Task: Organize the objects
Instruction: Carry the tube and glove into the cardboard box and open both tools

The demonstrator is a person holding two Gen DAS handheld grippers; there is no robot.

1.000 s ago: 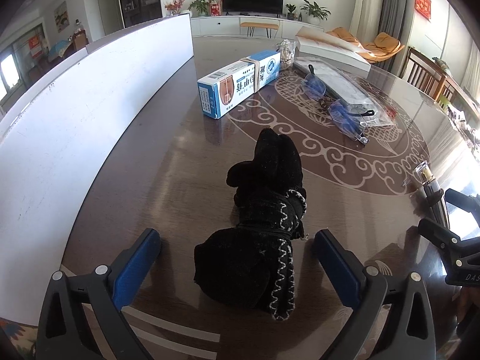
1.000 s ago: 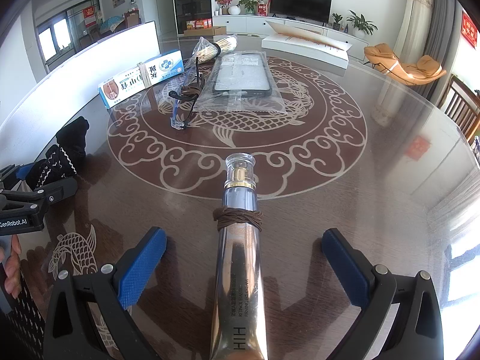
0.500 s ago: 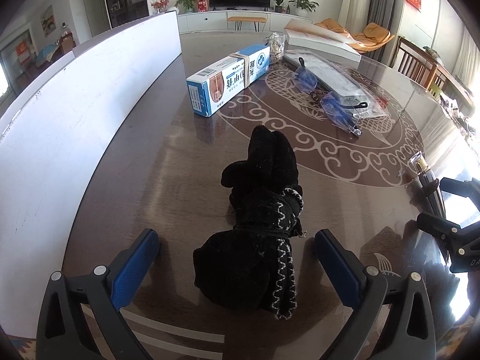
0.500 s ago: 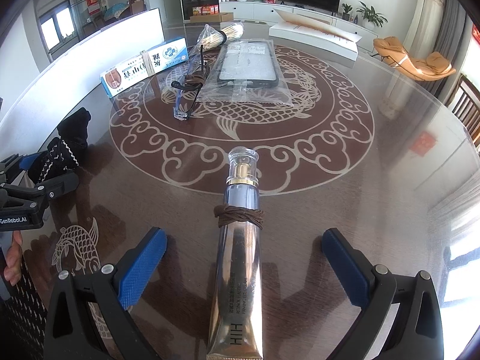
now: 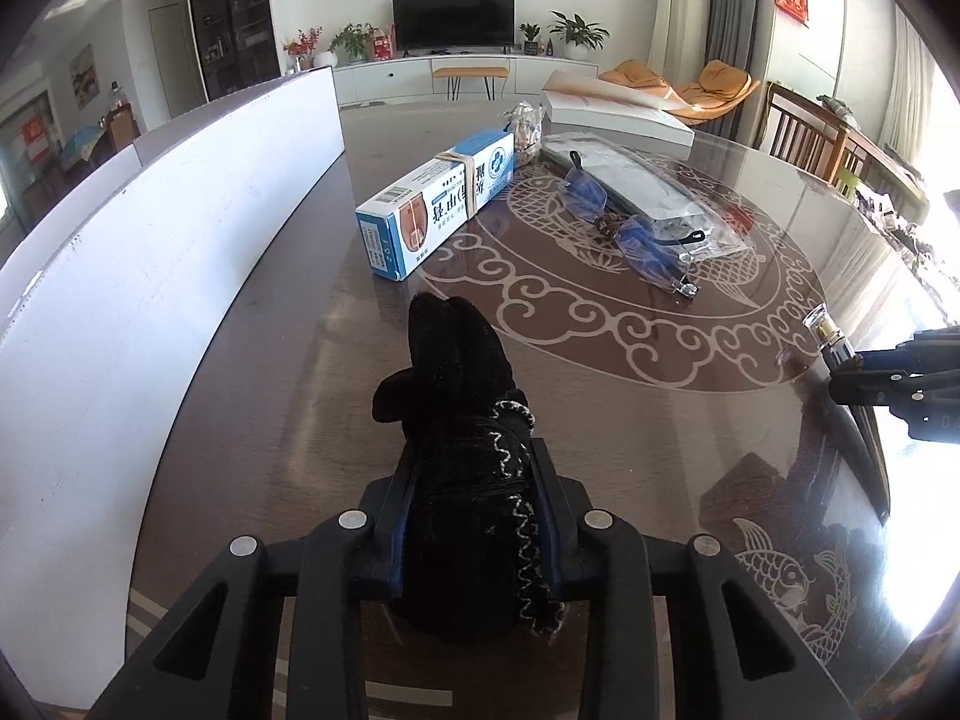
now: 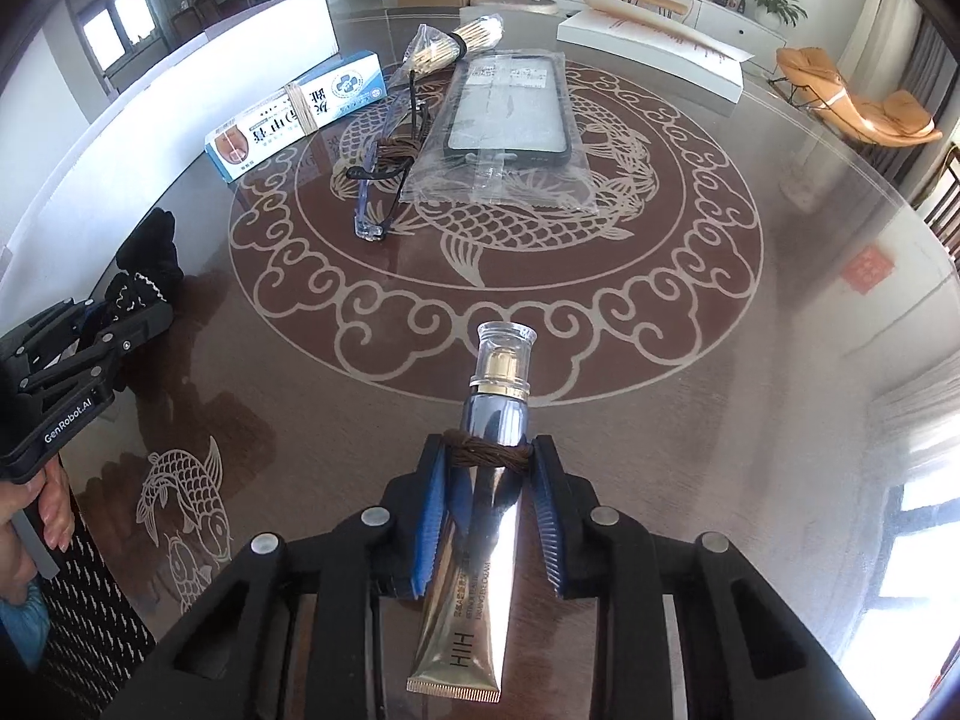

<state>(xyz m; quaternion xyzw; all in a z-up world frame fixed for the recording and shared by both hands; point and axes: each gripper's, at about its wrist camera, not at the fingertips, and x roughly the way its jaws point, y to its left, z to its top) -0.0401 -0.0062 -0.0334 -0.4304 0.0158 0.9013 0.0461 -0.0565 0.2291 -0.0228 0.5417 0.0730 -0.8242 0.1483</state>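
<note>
Both grippers went from wide open to clamped: left gripper squeezes the black glove near the table's left edge, right gripper pinches the silver tube by its front edge. Only the right view shows the phone case fully; living room with a TV behind

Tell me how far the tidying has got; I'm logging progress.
Nothing looks put away yet. In hand: the left gripper is shut on the black glove, and the right gripper is shut on the cosmetic tube. Left on the table: the medicine box, glasses, bagged phone case and stick bundle.
</note>
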